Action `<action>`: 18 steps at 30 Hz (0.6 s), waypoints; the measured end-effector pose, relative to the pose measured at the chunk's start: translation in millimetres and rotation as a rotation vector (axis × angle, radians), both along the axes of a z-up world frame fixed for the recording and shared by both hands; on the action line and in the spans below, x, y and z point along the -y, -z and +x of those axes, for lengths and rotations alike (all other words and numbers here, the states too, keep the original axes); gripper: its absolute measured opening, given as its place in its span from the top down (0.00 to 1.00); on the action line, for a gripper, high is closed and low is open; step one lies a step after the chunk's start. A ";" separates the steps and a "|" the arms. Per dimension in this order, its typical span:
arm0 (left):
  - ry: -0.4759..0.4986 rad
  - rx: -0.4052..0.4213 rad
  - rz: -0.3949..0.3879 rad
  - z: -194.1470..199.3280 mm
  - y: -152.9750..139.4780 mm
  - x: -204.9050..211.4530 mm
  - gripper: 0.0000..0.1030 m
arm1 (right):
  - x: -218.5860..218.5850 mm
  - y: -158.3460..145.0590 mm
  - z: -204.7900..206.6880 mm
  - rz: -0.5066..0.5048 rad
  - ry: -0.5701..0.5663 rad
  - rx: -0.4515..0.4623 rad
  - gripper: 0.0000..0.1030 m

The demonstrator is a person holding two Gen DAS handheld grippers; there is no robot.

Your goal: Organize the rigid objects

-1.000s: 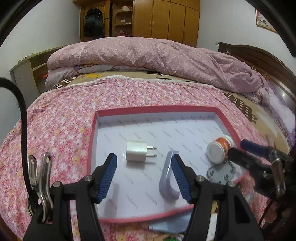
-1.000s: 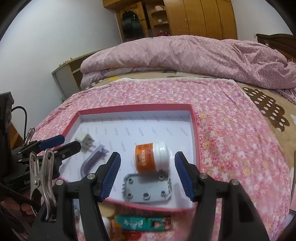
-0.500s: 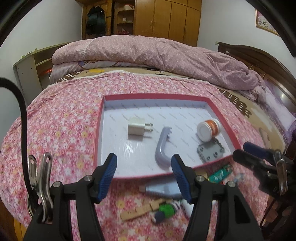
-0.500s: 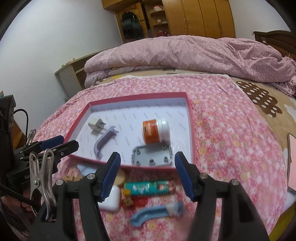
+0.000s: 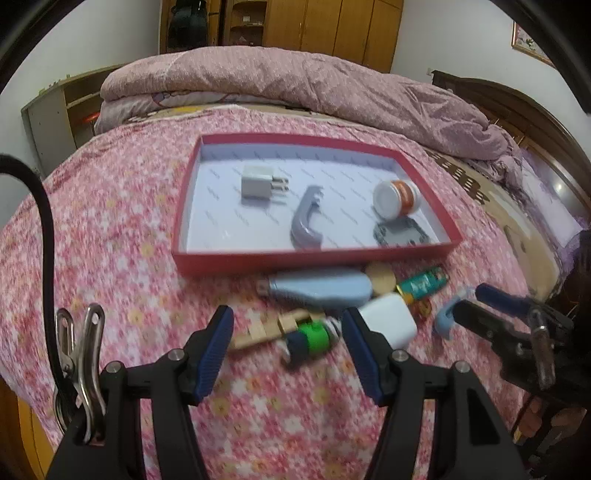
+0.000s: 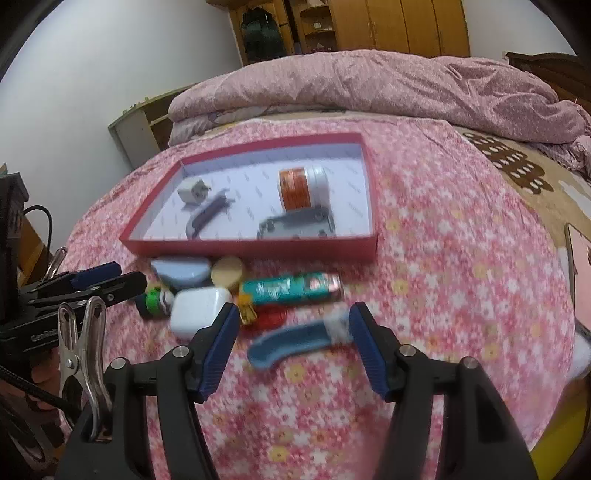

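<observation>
Red tray (image 5: 314, 258), orange-labelled jar (image 5: 397, 197) inside, writing too blurred

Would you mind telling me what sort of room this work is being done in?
Most likely a bedroom: the work surface is a bed with a floral sheet, a rumpled quilt lies behind, and wooden wardrobes line the wall.

Matt red cardboard tray (image 5: 314, 258) on floral cloth bedspread (image 5: 110, 221); glossy white plastic charger (image 6: 195, 310).

We see a red tray (image 5: 314, 258) holding a charger (image 5: 256, 185), handle (image 5: 306, 223), jar (image 5: 395, 199) and plate (image 5: 400, 233); more items lie scattered just before it.
</observation>
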State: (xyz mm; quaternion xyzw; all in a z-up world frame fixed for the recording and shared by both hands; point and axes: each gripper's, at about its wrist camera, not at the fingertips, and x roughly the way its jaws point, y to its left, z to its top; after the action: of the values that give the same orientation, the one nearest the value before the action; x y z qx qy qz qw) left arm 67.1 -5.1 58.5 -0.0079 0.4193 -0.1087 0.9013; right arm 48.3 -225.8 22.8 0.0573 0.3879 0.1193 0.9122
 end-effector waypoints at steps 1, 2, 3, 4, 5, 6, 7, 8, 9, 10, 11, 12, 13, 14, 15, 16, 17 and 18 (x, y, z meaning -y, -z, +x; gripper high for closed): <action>0.000 -0.003 -0.015 -3.7 2.0 0.5 0.38 | 0.7 3.2 -1.5 0.000 -0.001 -0.007 0.37; -0.002 -0.007 -0.030 -6.2 3.6 0.8 0.38 | 1.3 6.1 -2.5 0.000 0.003 -0.013 0.33; -0.004 -0.015 -0.044 -9.4 6.0 0.9 0.38 | 2.1 8.2 -3.2 0.000 0.008 -0.016 0.30; -0.006 -0.026 -0.057 -12.8 9.4 2.2 0.38 | 2.3 10.2 -4.5 0.002 0.011 -0.016 0.30; -0.010 -0.035 -0.065 -15.8 12.5 3.6 0.38 | 2.0 12.7 -5.7 0.004 0.005 -0.015 0.30; -0.015 -0.037 -0.070 -17.8 14.1 5.0 0.38 | 1.0 14.7 -6.6 0.003 -0.003 -0.012 0.30; -0.018 -0.039 -0.072 -19.2 15.3 6.2 0.38 | -0.6 16.5 -7.8 -0.002 -0.007 -0.010 0.30; -0.023 -0.043 -0.070 -20.2 16.9 7.9 0.38 | -2.2 18.6 -8.3 -0.014 -0.013 -0.006 0.30; -0.024 -0.045 -0.070 -19.9 17.3 8.7 0.38 | -2.8 20.3 -8.8 -0.024 -0.015 -0.003 0.30; -0.026 -0.045 -0.071 -19.7 18.1 10.5 0.38 | -4.1 22.0 -9.8 -0.029 -0.016 -0.002 0.30; -0.027 -0.044 -0.068 -18.9 18.5 11.8 0.38 | -4.3 24.8 -10.2 -0.031 -0.019 -0.004 0.30; -0.028 -0.043 -0.059 -17.8 19.4 14.1 0.38 | -4.5 27.5 -11.4 -0.026 -0.021 -0.008 0.30; -0.028 -0.041 -0.041 -16.3 21.1 17.1 0.38 | -3.9 30.2 -11.7 -0.020 -0.022 -0.012 0.30; -0.029 -0.038 -0.027 -15.1 22.4 19.6 0.38 | -3.0 31.8 -13.0 -0.017 -0.023 -0.008 0.29; -0.027 -0.025 -0.019 -14.5 23.3 22.1 0.38 | -2.5 32.7 -16.0 -0.016 -0.028 0.012 0.29; -0.028 -0.015 -0.015 -12.8 23.5 23.0 0.38 | -2.7 33.5 -17.0 -0.017 -0.030 0.017 0.29; -0.036 -0.001 -0.005 -11.9 23.4 24.5 0.38 | -2.1 34.5 -19.1 -0.013 -0.031 0.029 0.29; -0.042 0.007 0.001 -11.0 23.1 24.7 0.38 | -1.3 35.5 -20.4 -0.005 -0.032 0.037 0.28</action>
State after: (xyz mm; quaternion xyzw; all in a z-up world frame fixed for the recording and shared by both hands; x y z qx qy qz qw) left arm 56.1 -29.8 35.4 -0.0161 0.4157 -0.0895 0.9049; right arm 27.9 -224.5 -12.7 0.0467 0.3720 0.1338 0.9174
